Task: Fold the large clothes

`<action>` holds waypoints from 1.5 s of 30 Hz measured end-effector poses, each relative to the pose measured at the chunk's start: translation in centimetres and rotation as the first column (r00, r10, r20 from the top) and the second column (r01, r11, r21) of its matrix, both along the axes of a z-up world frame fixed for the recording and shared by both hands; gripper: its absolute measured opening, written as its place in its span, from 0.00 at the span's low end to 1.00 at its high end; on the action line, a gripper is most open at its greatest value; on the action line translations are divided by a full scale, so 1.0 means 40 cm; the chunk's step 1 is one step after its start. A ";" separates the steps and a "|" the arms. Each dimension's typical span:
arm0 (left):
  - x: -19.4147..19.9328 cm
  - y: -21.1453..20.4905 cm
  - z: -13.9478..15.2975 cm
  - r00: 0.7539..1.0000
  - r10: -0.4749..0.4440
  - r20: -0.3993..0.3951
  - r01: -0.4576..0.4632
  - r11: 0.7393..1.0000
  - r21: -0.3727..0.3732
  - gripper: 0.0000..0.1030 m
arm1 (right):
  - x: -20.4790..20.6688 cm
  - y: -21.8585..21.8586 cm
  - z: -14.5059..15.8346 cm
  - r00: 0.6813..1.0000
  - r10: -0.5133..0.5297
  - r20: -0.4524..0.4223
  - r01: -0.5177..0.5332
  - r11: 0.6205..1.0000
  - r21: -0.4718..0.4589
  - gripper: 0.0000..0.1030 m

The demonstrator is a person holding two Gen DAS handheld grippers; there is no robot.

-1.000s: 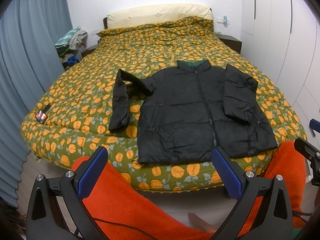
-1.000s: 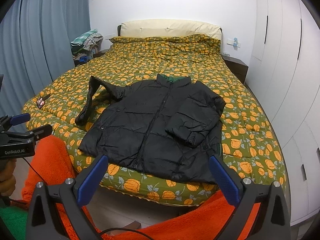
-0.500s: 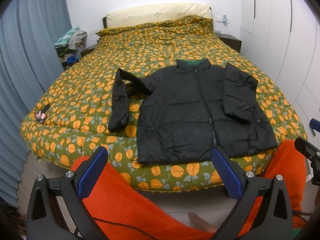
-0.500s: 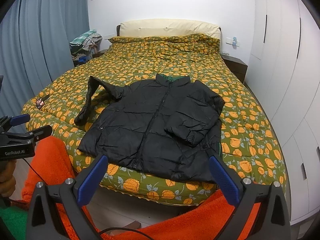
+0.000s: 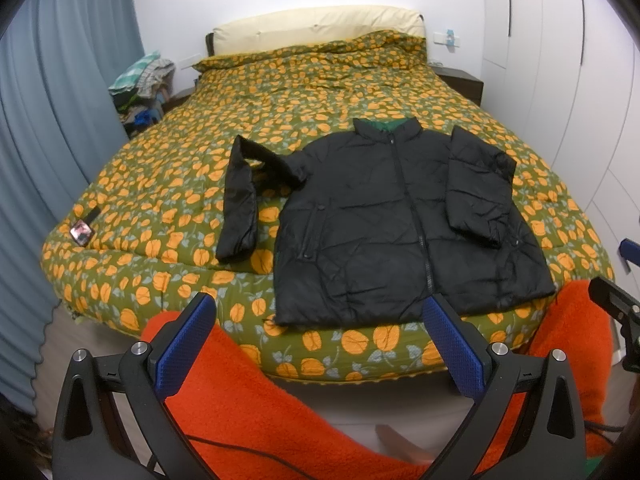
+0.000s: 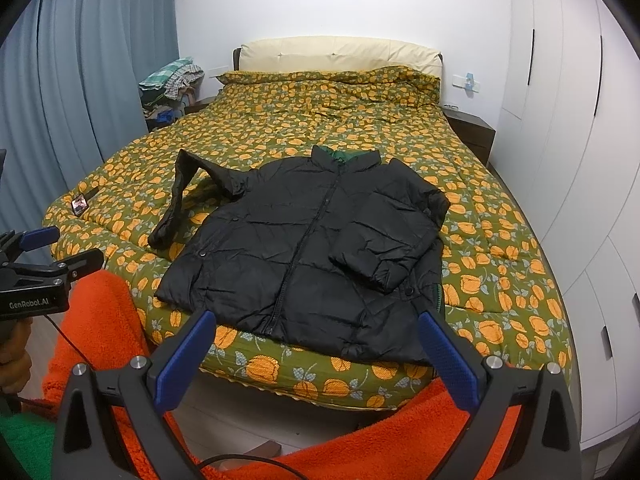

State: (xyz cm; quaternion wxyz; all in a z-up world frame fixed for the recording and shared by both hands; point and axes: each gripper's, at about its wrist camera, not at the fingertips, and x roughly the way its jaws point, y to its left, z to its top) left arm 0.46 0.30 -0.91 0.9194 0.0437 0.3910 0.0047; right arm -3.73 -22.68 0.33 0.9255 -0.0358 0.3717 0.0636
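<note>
The black jacket lies zipped and face up across the centre of the frame, near the foot of the bed. One sleeve is folded over the front; the other sleeve, centre left, lies spread on the quilt. We hold the left gripper and right gripper spread wide, empty, short of the hem. We judge the folding barely begun: next, take the spread sleeve and fold it inward.

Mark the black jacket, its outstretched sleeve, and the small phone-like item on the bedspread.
black jacket (image 5: pixel 360 216), left wrist view, on the front panel beside the zip.
outstretched sleeve (image 6: pixel 170 216), right wrist view, on the lower half near the cuff.
phone-like item (image 5: pixel 81 231), left wrist view, on its lit face.
</note>
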 end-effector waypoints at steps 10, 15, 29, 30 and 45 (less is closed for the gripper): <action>0.000 0.000 0.000 1.000 -0.001 0.000 0.001 1.000 0.000 1.00 | 0.000 0.000 -0.002 1.000 -0.003 -0.001 0.003 1.000 0.000 1.00; 0.000 0.000 -0.002 1.000 0.000 -0.001 0.000 1.000 0.000 1.00 | 0.001 0.001 -0.003 1.000 -0.002 -0.003 0.002 1.000 -0.001 1.00; 0.001 0.001 -0.001 1.000 -0.001 -0.003 0.001 1.000 0.000 1.00 | 0.004 0.002 -0.006 1.000 -0.002 -0.005 0.002 1.000 -0.005 1.00; 0.002 0.001 -0.002 1.000 -0.001 -0.003 0.001 1.000 0.001 1.00 | 0.004 0.001 -0.007 1.000 -0.002 -0.006 0.002 1.000 -0.007 1.00; 0.074 0.014 -0.012 1.000 -0.012 0.008 0.011 1.000 0.026 1.00 | 0.076 -0.024 -0.010 1.000 -0.018 -0.001 0.018 0.999 -0.048 1.00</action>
